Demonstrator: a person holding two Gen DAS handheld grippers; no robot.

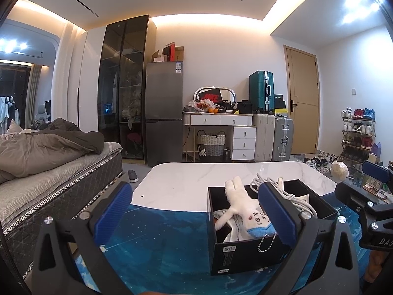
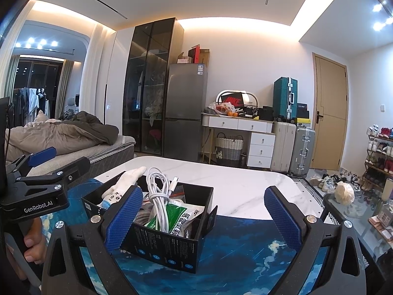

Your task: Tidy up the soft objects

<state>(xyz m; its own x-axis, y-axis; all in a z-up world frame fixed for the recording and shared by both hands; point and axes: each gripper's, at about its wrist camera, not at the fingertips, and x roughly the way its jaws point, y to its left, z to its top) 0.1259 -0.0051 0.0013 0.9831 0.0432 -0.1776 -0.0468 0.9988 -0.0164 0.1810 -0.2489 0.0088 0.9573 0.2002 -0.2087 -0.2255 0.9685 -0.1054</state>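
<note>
Both tongs stood wide open and gripped nothing: the left gripper (image 1: 196,211) hung over the near left side of the black box (image 1: 248,253), the right gripper (image 2: 203,217) over its right. Inside lay the white plush toy (image 1: 242,209), a coiled white cable (image 2: 158,196) and a green packet (image 2: 180,217), apparently gathered there to keep soft things together.

The tabletop (image 1: 196,179) is white marble with faint grey veins — over its near part lies a blue mat (image 1: 159,241) patterned with white clouds. The box (image 2: 169,250) is black with blue round marks. Inside, the plush toy (image 1: 242,207) is cream with a light-blue end, the cable (image 2: 157,196) white, the packet (image 2: 176,215) green and white.
</note>
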